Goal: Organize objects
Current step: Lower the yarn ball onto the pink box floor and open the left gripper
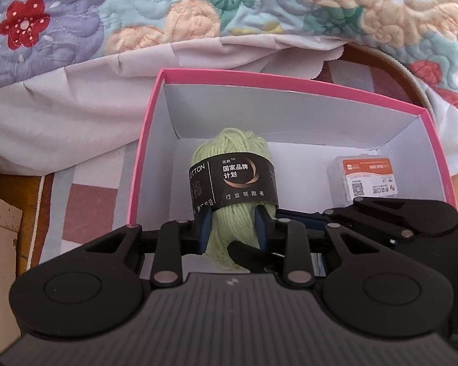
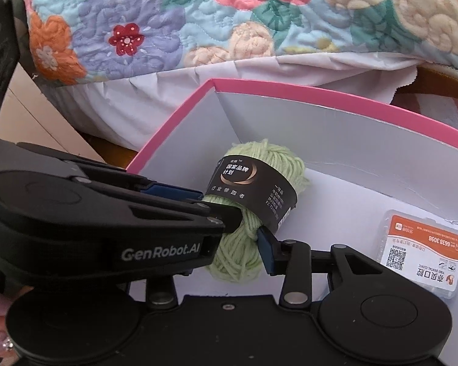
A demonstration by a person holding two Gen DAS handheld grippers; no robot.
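Note:
A light green yarn ball [image 1: 229, 231] with a black paper band sits inside the pink box [image 1: 149, 140] with a white lining. My left gripper [image 1: 232, 228] is shut on the yarn ball's near end, one blue pad on each side. In the right wrist view the same yarn ball [image 2: 259, 183] is squeezed between both grippers: the left gripper [image 2: 229, 213] crosses from the left, and my right gripper [image 2: 244, 238] closes on the yarn's lower end, its left finger hidden behind the left gripper. The right gripper also shows in the left wrist view [image 1: 381, 213].
A small clear plastic case with an orange and white label [image 1: 363, 180] lies in the box's right corner; it also shows in the right wrist view [image 2: 421, 256]. A floral quilt [image 1: 198, 6] and white sheet [image 1: 76, 106] lie behind the box. A checked cloth [image 1: 85, 207] lies under it.

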